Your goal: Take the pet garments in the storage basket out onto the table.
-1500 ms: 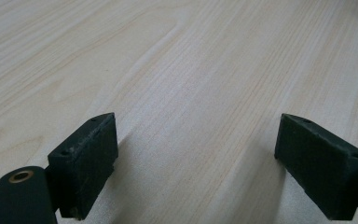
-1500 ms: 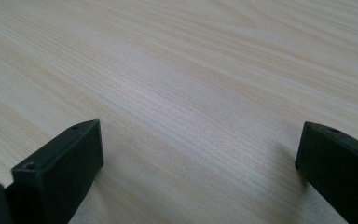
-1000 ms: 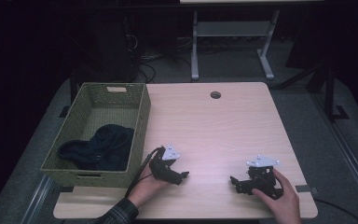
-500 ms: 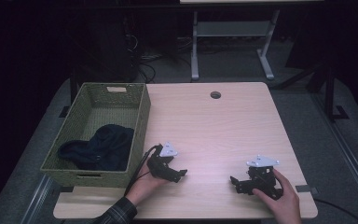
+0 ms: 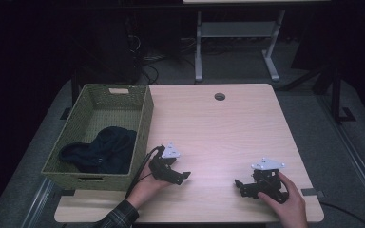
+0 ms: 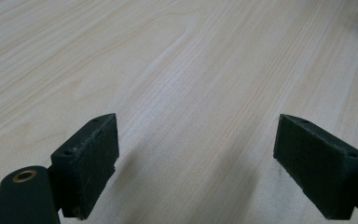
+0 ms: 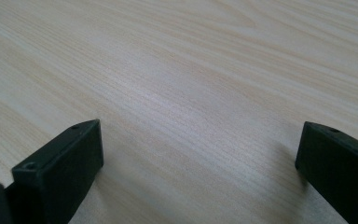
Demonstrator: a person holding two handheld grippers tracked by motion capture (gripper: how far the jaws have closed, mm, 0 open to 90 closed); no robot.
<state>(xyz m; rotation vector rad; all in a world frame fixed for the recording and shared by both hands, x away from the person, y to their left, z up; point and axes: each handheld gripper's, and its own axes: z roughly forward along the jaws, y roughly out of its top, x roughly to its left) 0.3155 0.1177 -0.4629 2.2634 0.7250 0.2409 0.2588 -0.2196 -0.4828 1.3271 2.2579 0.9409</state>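
1. Tabletop (image 5: 218, 133): pale wood grain, a round cable hole near its far edge. My two grippers rest on its near part.
2. Woven basket (image 5: 142, 114): green-tan, rectangular, standing along the tabletop's left edge, with a handle slot in its far wall.
3. Dark garment (image 5: 102, 149): navy or black cloth, bunched in the near half of the basket, lying against its right wall.
4. My left gripper (image 5: 183, 176): near the tabletop's near edge, just right of the basket's near right corner, held low over the wood. Its fingers (image 6: 91, 161) stand wide apart with bare tabletop between them; they hold nothing. Its cable loops back toward my sleeve.
5. My right gripper (image 5: 240, 186): toward the tabletop's near right corner, well apart from the left one, pointing left. Its fingers (image 7: 60, 168) are spread wide over bare wood and grip nothing. A grey three-cornered plate sits on top.
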